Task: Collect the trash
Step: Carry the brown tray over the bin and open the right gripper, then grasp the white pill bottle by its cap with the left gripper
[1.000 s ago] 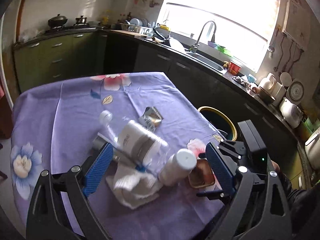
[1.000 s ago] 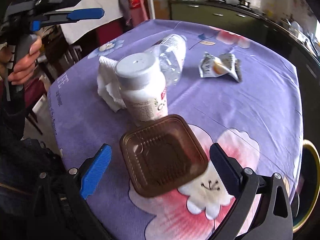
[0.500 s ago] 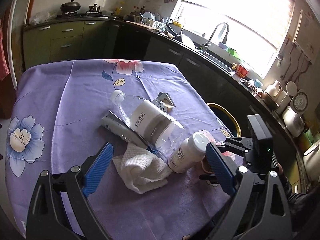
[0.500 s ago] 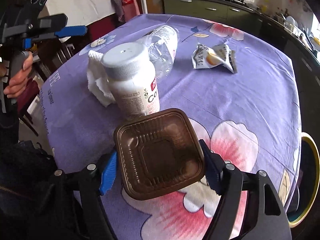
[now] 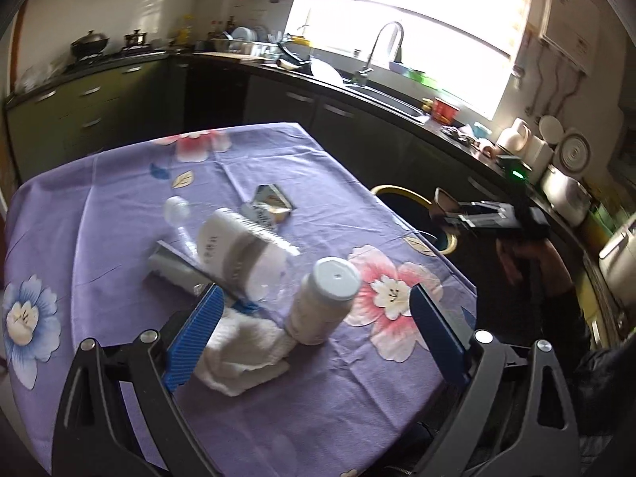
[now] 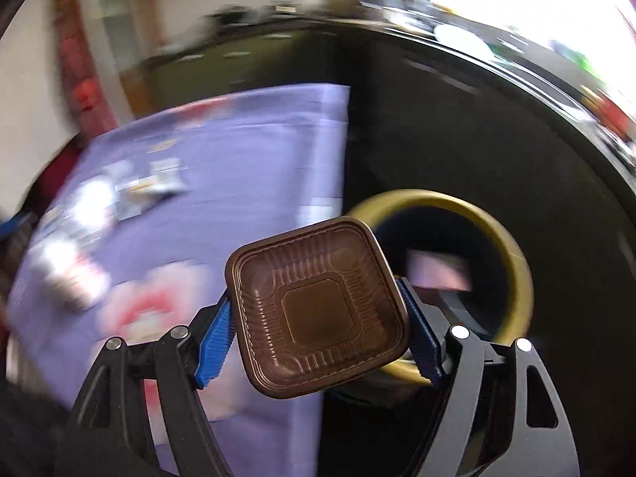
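- The right gripper (image 6: 318,334) has its two blue fingers closed against the sides of a square brown plastic tray (image 6: 318,306), which it holds in the air, open side toward the camera.
- Behind the tray sits a round bin with a yellow rim (image 6: 512,254) on the floor, just beside the edge of the table; something pale lies inside it (too blurred to identify).
- From the left wrist view, the same right gripper (image 5: 447,212) hangs over the bin (image 5: 401,190), off the table's right edge.
- The left gripper (image 5: 314,338) is spread wide and holds nothing, hovering above the near part of the purple flowered tablecloth (image 5: 119,183).
- Between its blue fingers (image 5: 194,334) stands an upright white pill bottle (image 5: 324,298) with a white cap.
- Touching the bottle's base on the left is a crumpled white cloth (image 5: 242,349).
- Beyond the cloth a clear plastic bottle (image 5: 234,246) lies on its side, its white cap pointing away.
- A crumpled silver wrapper (image 5: 270,204) lies near it, farther back.
- A dark counter with a sink and tap (image 5: 381,47) runs below a bright window.
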Demonstrator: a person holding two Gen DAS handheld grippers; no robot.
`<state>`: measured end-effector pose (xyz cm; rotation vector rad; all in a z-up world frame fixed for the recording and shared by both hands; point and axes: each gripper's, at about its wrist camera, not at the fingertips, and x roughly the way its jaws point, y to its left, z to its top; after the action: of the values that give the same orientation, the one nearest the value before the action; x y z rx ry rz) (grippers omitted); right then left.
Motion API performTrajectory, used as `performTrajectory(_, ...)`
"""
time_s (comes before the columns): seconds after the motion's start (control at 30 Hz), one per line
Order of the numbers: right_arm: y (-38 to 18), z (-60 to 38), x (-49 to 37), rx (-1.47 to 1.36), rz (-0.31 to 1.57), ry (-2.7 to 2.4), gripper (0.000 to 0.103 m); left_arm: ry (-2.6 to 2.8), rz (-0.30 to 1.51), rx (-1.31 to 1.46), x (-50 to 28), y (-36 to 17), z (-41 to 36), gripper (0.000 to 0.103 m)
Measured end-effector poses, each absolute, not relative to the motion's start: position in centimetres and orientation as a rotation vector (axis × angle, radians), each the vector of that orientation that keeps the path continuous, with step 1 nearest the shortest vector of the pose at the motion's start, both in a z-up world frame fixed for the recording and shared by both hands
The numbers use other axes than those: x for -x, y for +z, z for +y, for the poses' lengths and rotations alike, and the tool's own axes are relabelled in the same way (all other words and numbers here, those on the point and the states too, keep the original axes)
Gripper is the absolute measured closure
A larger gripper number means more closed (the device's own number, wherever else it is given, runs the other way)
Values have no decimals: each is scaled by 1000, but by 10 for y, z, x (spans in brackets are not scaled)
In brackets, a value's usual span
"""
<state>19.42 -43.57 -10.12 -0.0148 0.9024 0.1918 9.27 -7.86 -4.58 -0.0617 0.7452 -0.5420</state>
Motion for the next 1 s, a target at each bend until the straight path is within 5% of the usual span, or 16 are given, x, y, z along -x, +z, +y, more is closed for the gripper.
performTrajectory(0.1,-115,-473,-222,-29,944,77,27,-566,752,52,-95,-47,-87,13)
performTrajectory(0.2,-129,-494,-245,-44,963,8,8,-582,764,39,-97,-49,-95,13)
performTrajectory(1.0,-112,-454,-158,-193,851,100,8,-685,801,-76,-123,-75,-133,13)
